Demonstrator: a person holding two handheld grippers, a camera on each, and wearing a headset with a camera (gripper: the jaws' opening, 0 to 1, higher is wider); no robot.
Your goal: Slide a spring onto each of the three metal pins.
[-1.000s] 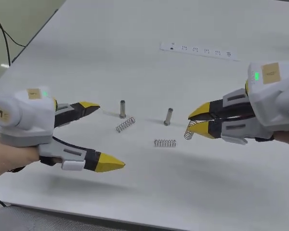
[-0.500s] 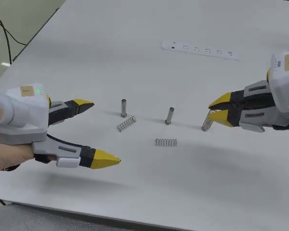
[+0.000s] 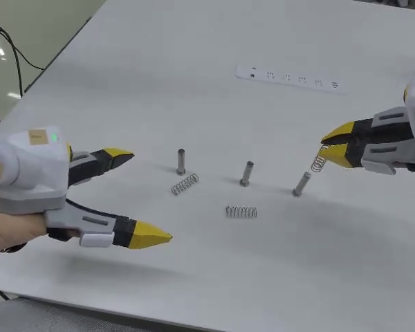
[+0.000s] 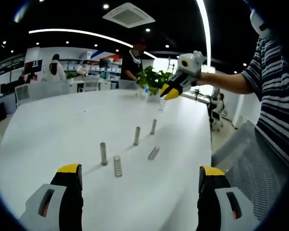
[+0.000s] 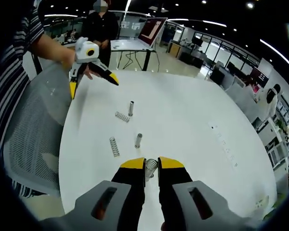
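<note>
Three metal pins stand on the white table: the left pin (image 3: 181, 161), the middle pin (image 3: 247, 173) and the right pin (image 3: 301, 183), which leans. Two loose springs lie beside them, one (image 3: 185, 184) by the left pin and one (image 3: 241, 211) in front of the middle pin. My right gripper (image 3: 326, 146) is shut on a third spring (image 3: 319, 162), which hangs just above and right of the leaning pin. In the right gripper view this spring (image 5: 151, 166) sits between the jaws. My left gripper (image 3: 140, 197) is open and holds nothing, left of the pins.
A white power strip (image 3: 287, 77) lies at the back of the table. The table's left edge (image 3: 59, 59) runs along a floor with a black cable. People and desks show behind the table in the gripper views. Bare table surface lies in front of the pins.
My right gripper has carried the spring to the right and upward, uncovering the leaning right pin. The left gripper has stayed open and nearly still. The head camera shifted slightly.
</note>
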